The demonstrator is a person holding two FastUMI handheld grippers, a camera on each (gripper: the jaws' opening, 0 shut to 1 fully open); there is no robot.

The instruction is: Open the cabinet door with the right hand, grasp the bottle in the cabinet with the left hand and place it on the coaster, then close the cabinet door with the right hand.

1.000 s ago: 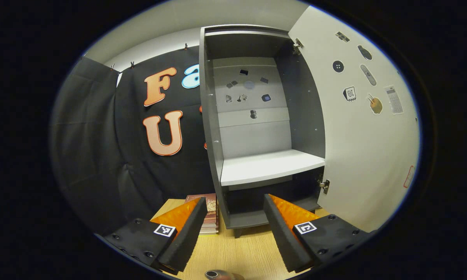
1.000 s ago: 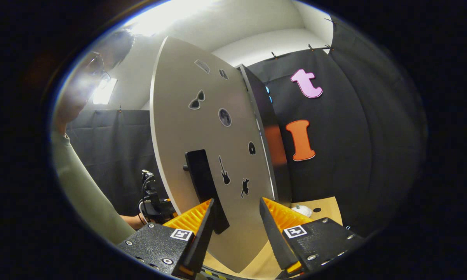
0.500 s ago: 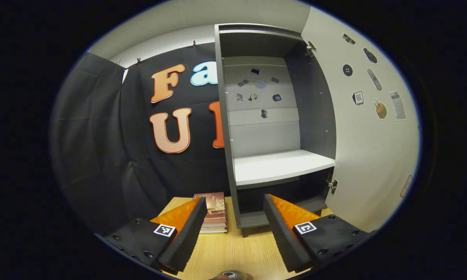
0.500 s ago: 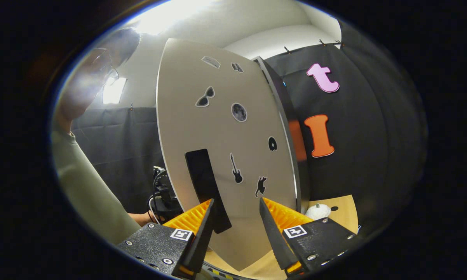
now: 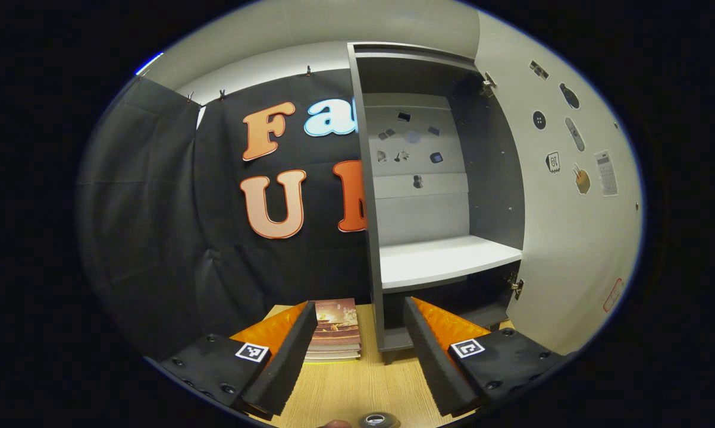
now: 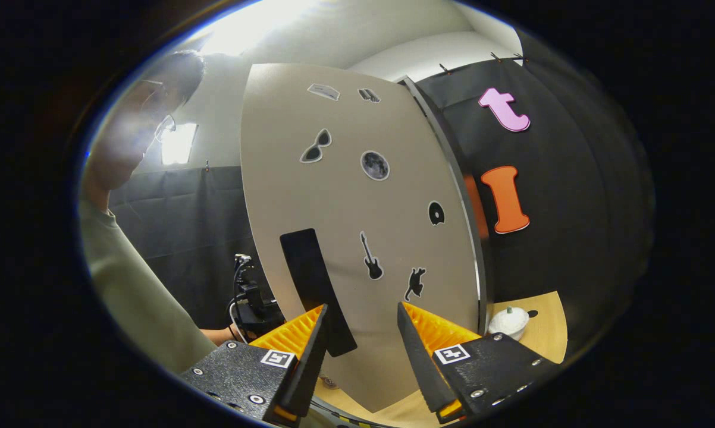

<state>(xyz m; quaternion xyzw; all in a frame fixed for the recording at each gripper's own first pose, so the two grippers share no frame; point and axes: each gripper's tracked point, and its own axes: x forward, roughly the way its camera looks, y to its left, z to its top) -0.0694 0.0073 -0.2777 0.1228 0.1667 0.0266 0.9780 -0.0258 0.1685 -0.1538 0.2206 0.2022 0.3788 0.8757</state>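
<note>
The cabinet (image 5: 435, 196) stands open at 1 o'clock in the left gripper view, its pale shelf (image 5: 447, 261) bare and small stickers on its back panel. Its door (image 5: 571, 196) swings wide at 3 o'clock; in the right gripper view the same door's outer face (image 6: 357, 238) sits at centre, carrying a dark handle (image 6: 316, 291) and silhouette stickers. The wooden tabletop (image 5: 351, 386) runs under the cabinet at 6 o'clock. A person's sleeve (image 6: 131, 291) crosses the right gripper view at 8 o'clock. A stack of books (image 5: 336, 330) lies on the tabletop just beside the cabinet's left wall. The left gripper (image 5: 357, 351) hovers over the tabletop, jaws wide apart and holding nothing. The right gripper (image 6: 360, 351) has its jaws equally spread, the handle just above its left finger, apparently without contact. A small white lidded pot (image 6: 509, 321) sits at 4 o'clock there. At 6 o'clock in the left gripper view, a round dark cap, probably the bottle (image 5: 378, 421), peeks at the edge.
</note>
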